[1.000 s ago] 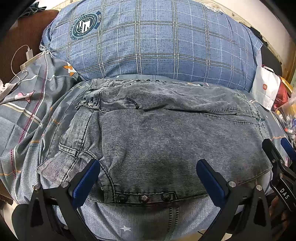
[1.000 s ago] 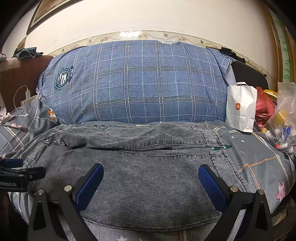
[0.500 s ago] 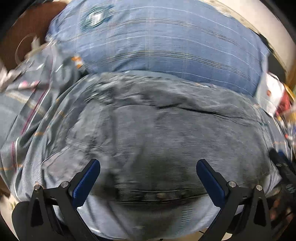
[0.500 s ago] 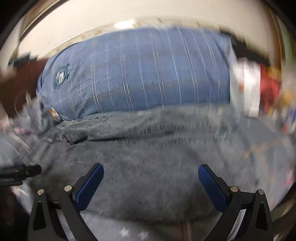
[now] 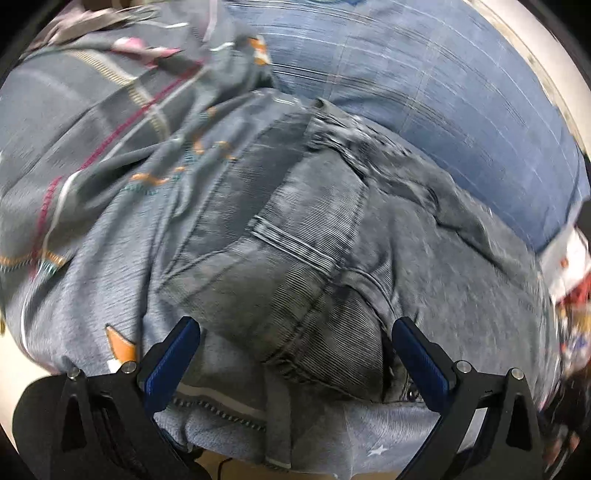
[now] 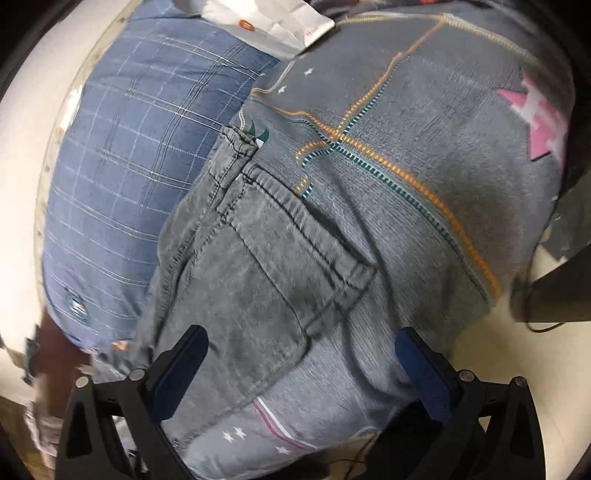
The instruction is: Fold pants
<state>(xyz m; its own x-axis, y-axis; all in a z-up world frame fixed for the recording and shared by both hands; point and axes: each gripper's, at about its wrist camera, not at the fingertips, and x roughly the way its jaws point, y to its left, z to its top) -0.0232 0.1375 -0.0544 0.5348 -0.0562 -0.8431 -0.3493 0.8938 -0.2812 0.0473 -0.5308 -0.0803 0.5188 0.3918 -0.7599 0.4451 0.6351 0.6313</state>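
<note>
Grey washed denim pants (image 5: 332,251) lie folded on the bed, in front of a blue plaid pillow. In the left wrist view my left gripper (image 5: 295,354) is open, its blue-padded fingers straddling the near left corner of the folded pants. In the right wrist view the pants (image 6: 266,280) run up the middle, with a pocket seam and hem showing. My right gripper (image 6: 299,358) is open over their near right end. Neither gripper holds fabric.
The bed sheet (image 6: 406,129) is grey-blue with orange stitched lines and star patches. A blue plaid pillow (image 5: 461,92) lies behind the pants and also shows in the right wrist view (image 6: 129,166). A white paper bag (image 6: 273,22) stands at the bed's right. A rumpled quilt (image 5: 92,110) lies left.
Both views have swung sharply: the left gripper has turned and moved toward the pants' left end, the right toward their right end, both closer to the fabric. Both stay open.
</note>
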